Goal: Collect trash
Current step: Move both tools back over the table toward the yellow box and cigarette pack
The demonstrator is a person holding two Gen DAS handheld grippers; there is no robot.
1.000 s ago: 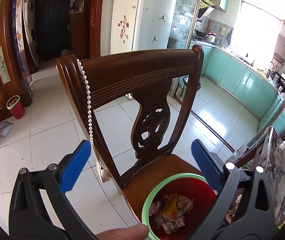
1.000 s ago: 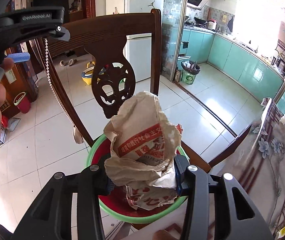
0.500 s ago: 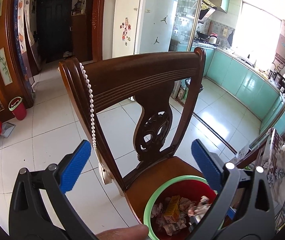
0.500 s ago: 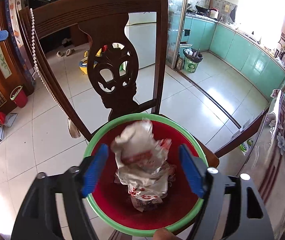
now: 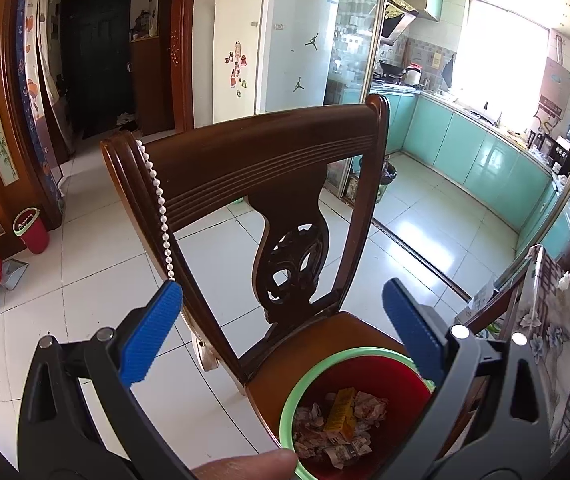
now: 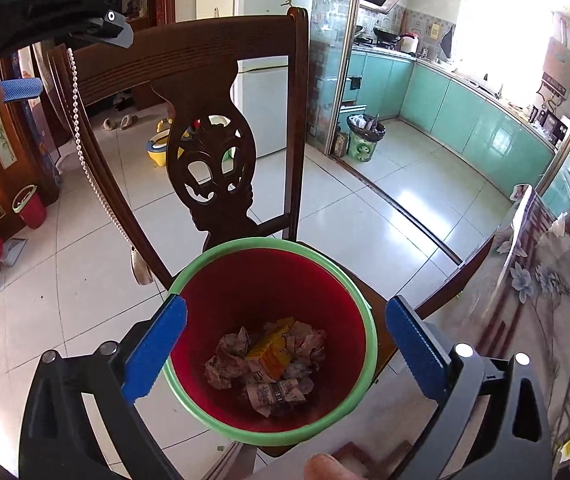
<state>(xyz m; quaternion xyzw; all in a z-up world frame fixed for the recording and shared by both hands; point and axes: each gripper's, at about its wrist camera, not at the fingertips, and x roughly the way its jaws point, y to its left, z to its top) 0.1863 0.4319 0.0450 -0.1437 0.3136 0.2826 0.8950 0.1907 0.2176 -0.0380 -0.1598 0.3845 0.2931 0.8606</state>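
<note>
The right tongs (image 6: 285,340) stand wide apart with nothing between the pads; their jaws have just been opening, and no paper hangs from them now. Directly below and between the blue fingertips (image 6: 155,346) sits the red bin (image 6: 273,276) with its green rim, resting on the seat of the wooden chair (image 6: 189,56). At its bottom lies the trash (image 6: 269,360): crumpled paper wads, a small yellow carton and a printed wrapper, all loose in a shallow heap.

The left tongs (image 5: 283,332) are likewise spread and empty, with the bin (image 5: 365,376) low and to their right, partly behind the right finger.

Such scraps are likely very light, soft and springy; a wad should crush under the pads rather than slip, so the sound hold is across its bulk, squeezed well in. The carton is probably stiffer and smoother, best pinched across its flat faces.

Beyond the chair, a bead string (image 6: 85,152) hangs from its left post. To the right of both tongs is a table (image 6: 545,280) with a flowered cover.
</note>
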